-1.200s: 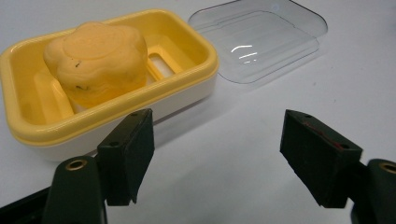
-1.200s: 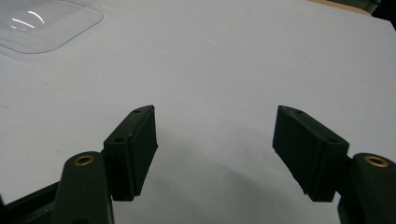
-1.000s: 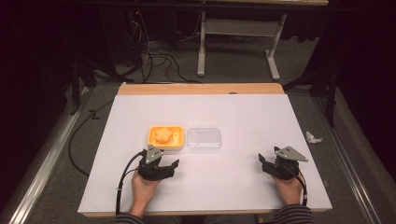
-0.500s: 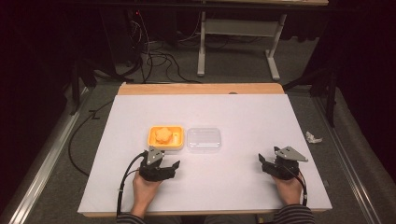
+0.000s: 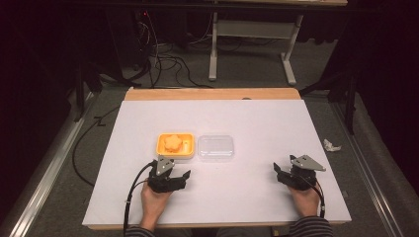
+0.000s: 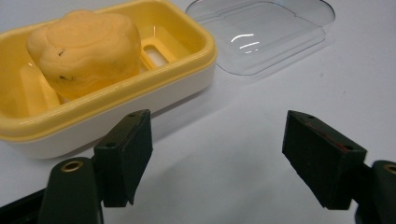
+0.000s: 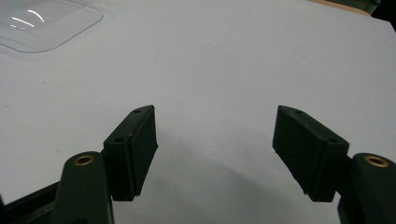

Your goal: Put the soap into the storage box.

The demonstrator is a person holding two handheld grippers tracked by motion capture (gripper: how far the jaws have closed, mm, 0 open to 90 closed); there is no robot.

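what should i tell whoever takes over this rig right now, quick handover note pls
Left claw: open, nothing between the jaws, which have just been opening; it sits just short of the yellow soap dish.
Right claw: open, empty, over bare table, away from the things.
Things: the soap lies in the soap dish; the clear lid lies flat on the table beside it.
Done: soap is in the dish.
Left: probably picking up the lid and putting it on the dish; nothing is gripped yet.

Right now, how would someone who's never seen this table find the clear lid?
On the white table, look near the middle for the yellow soap dish. The clear lid lies flat just right of it, see-through and empty, while the dish holds a yellow soap.
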